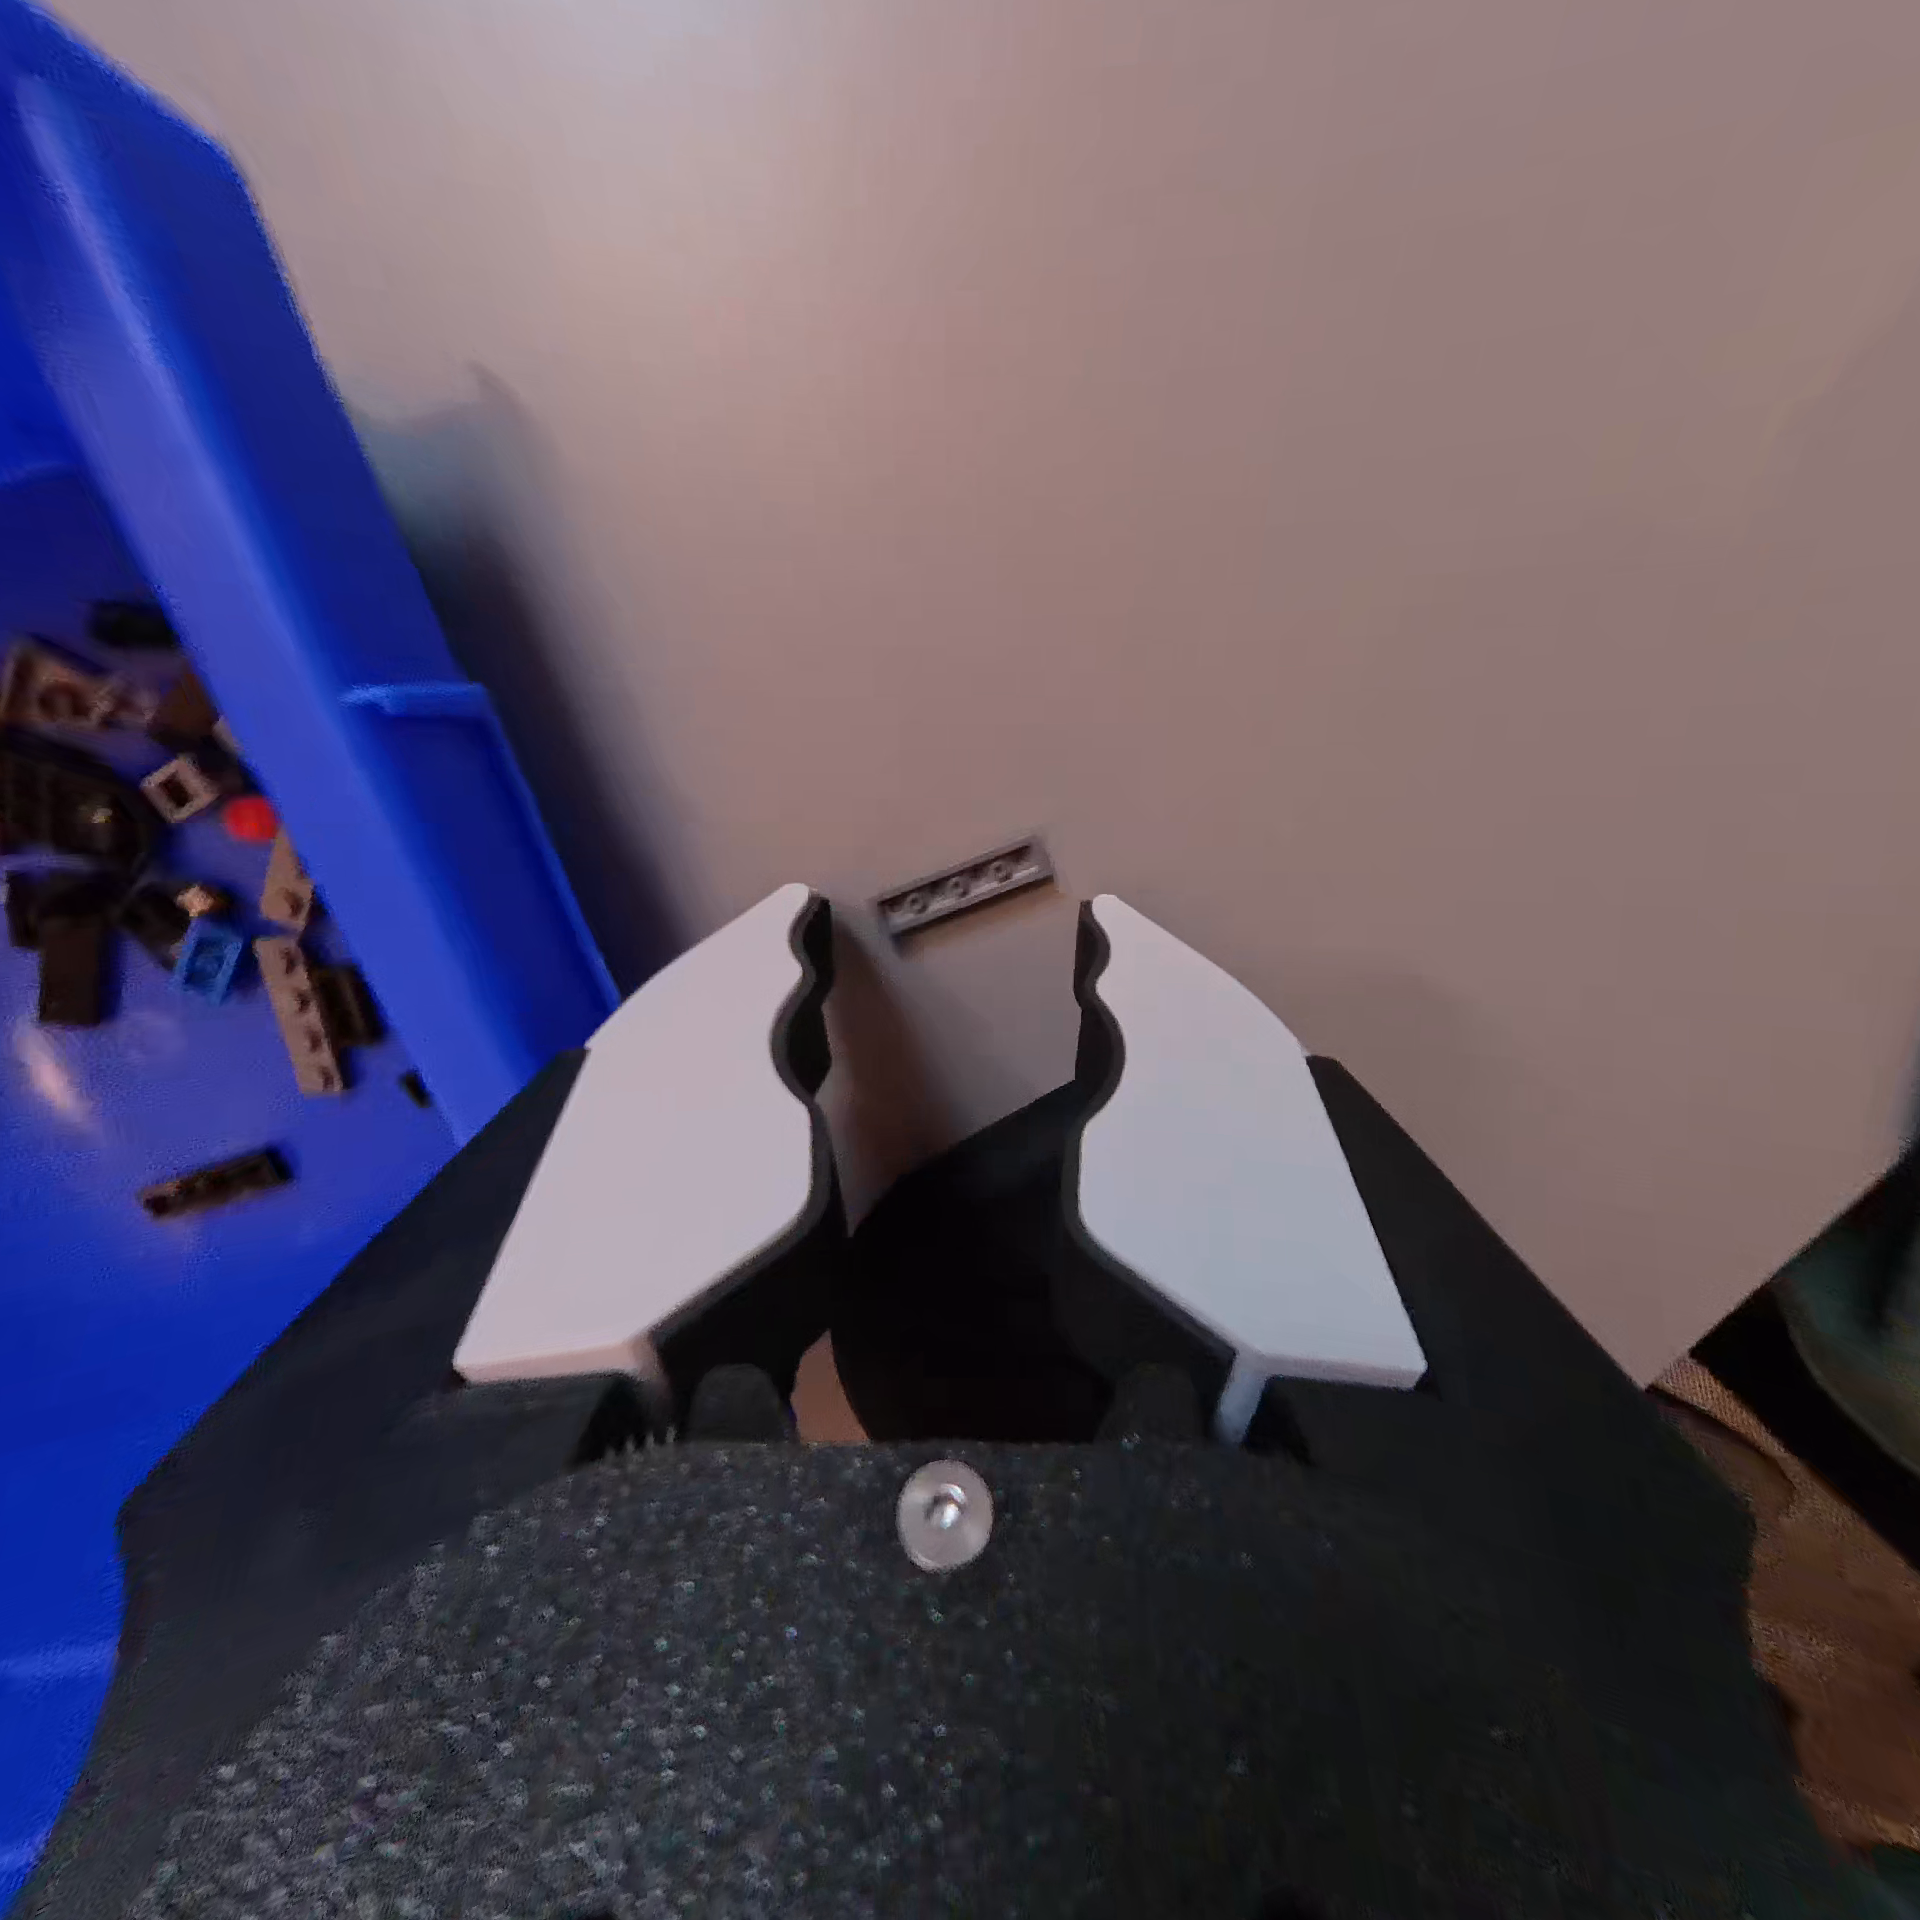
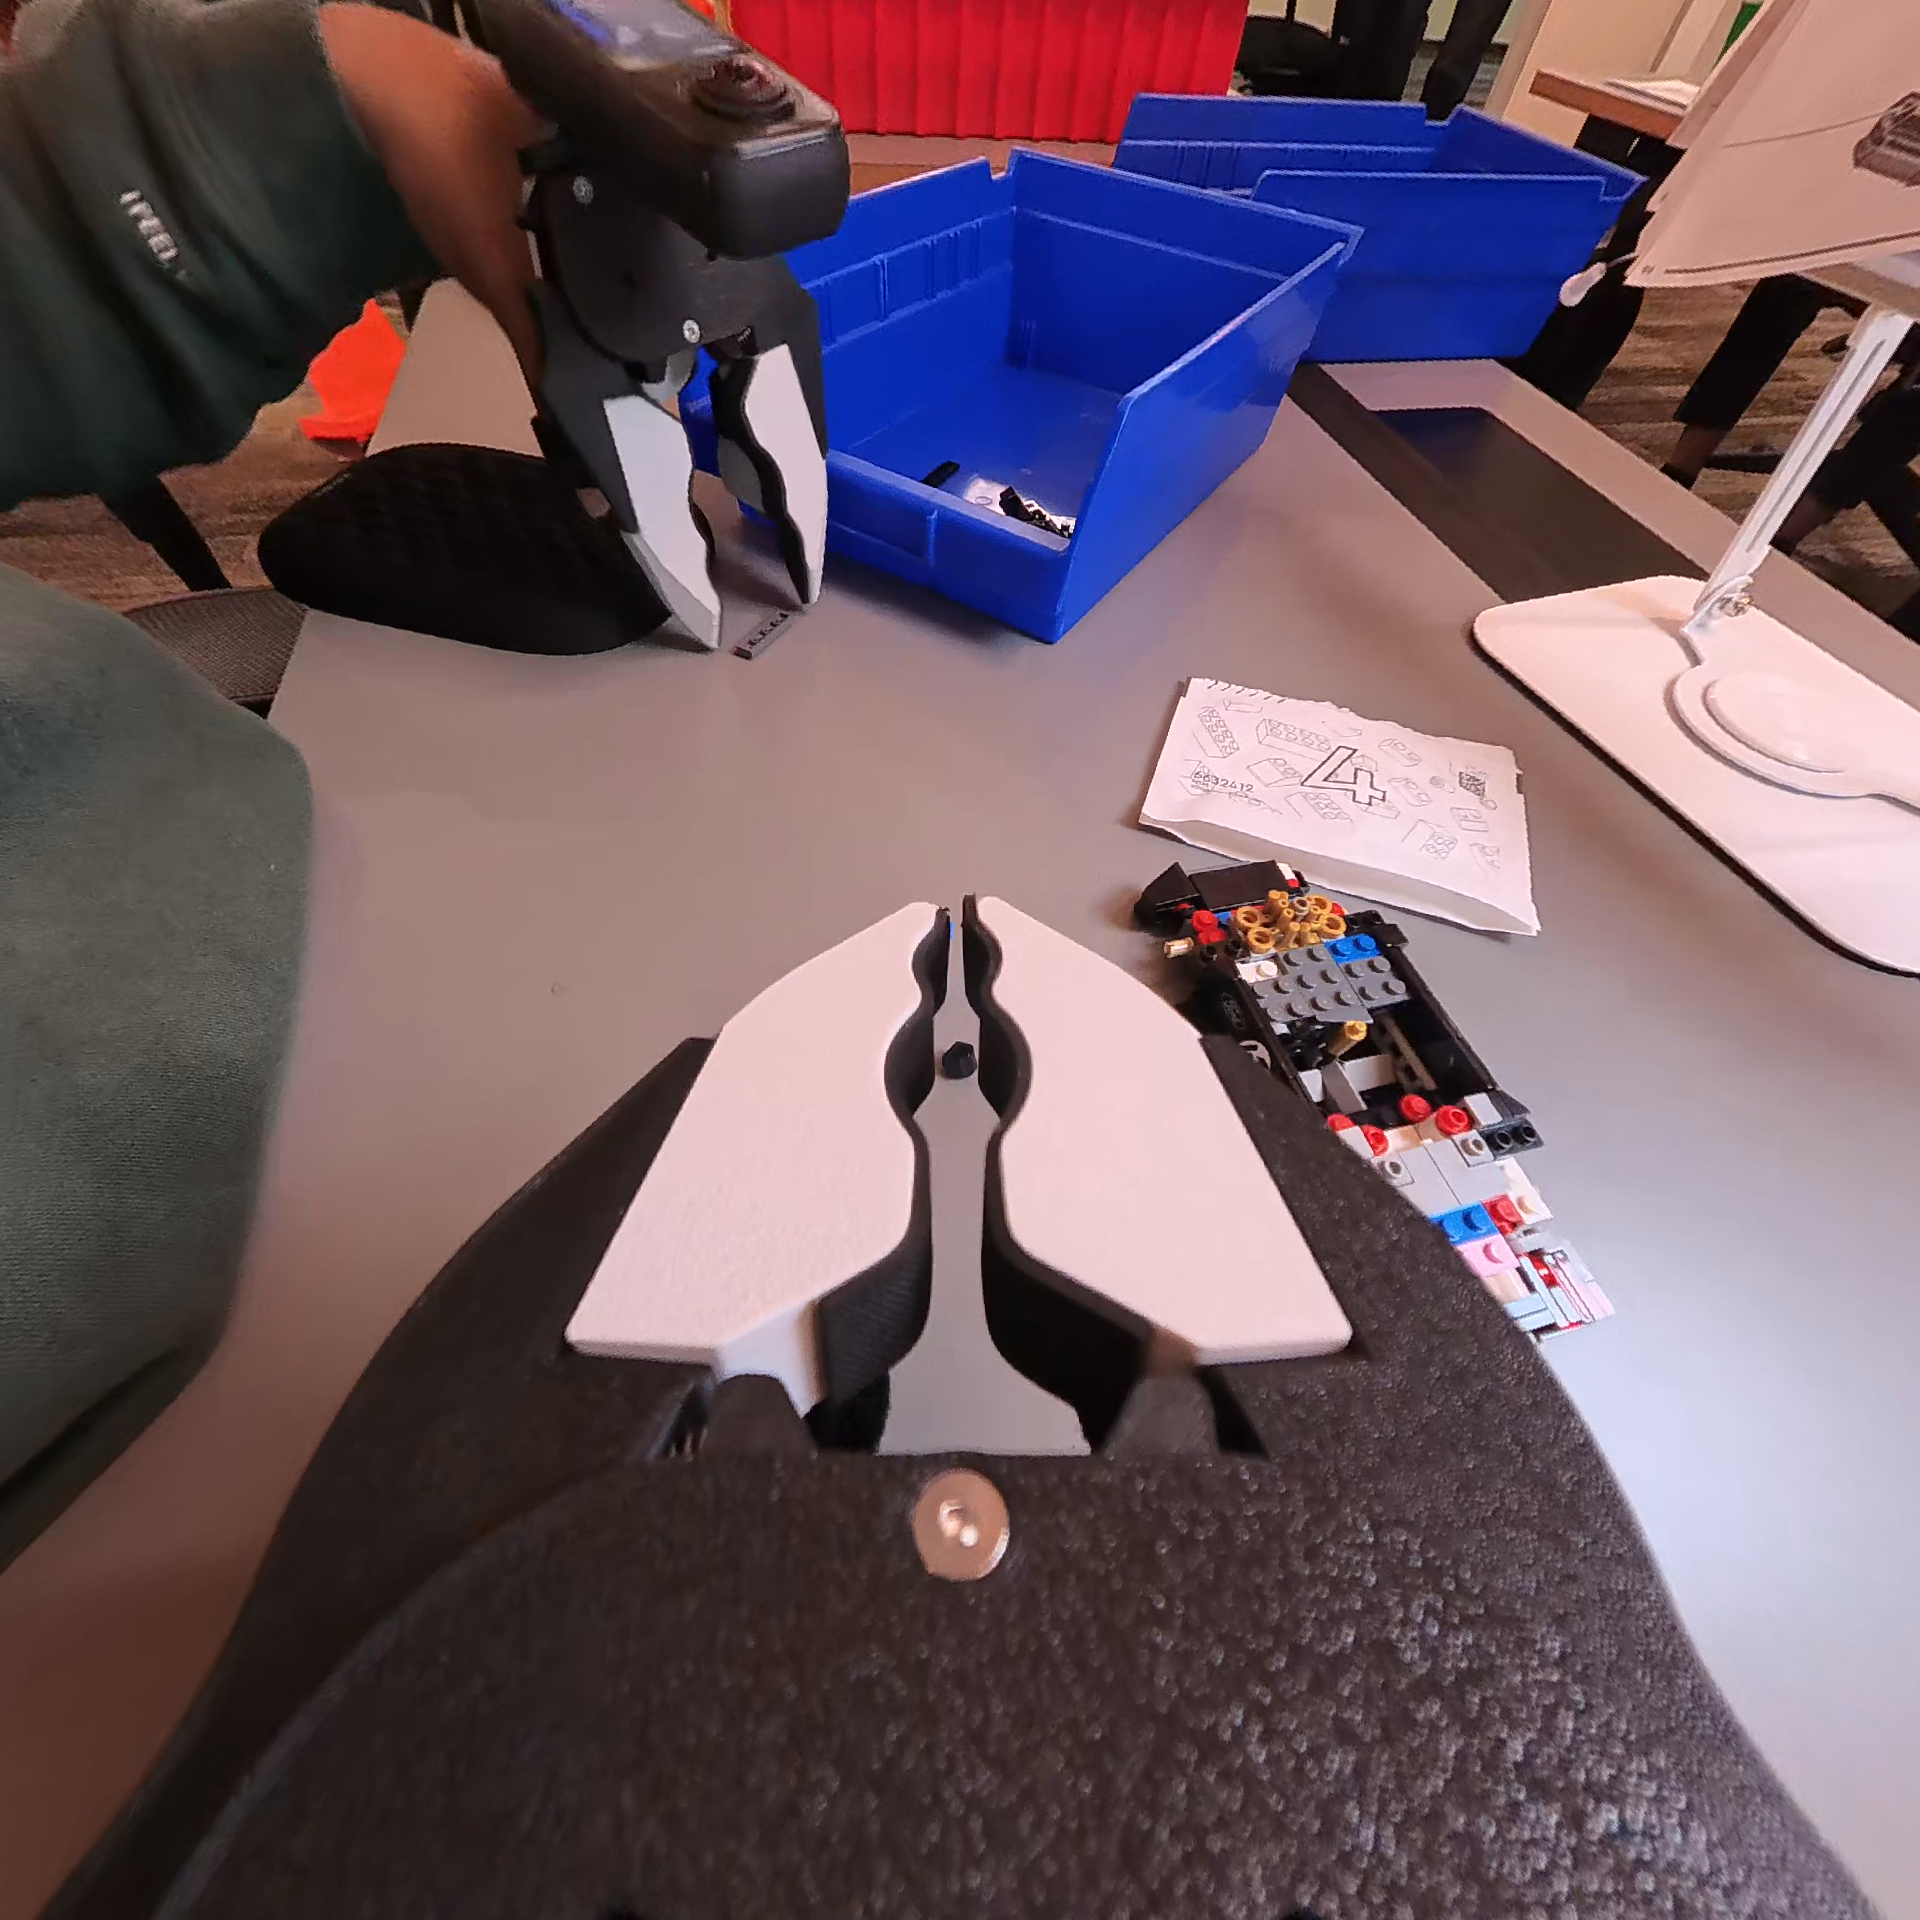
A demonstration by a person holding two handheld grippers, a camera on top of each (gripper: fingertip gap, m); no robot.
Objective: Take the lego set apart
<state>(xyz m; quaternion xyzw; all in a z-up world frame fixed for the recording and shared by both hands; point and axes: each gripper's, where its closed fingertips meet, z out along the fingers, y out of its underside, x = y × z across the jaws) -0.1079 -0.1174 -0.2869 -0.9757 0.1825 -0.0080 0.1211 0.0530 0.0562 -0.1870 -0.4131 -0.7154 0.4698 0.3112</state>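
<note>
Grey tabletop (image 2: pixel 623 831). Lego set (image 2: pixel 1351 1049), part stripped, lies right of right claw (image 2: pixel 958 914); long axis near-right to far-left, black end far. Its near end is cut off by the claw body. Right claw almost closed, a blue speck at tips, too small to identify. Left claw (image 1: pixel 951 909) open, empty, over a small grey plate (image 1: pixel 966 891) beside blue bin (image 2: pixel 1039 416) holding loose pieces, blurred.
</note>
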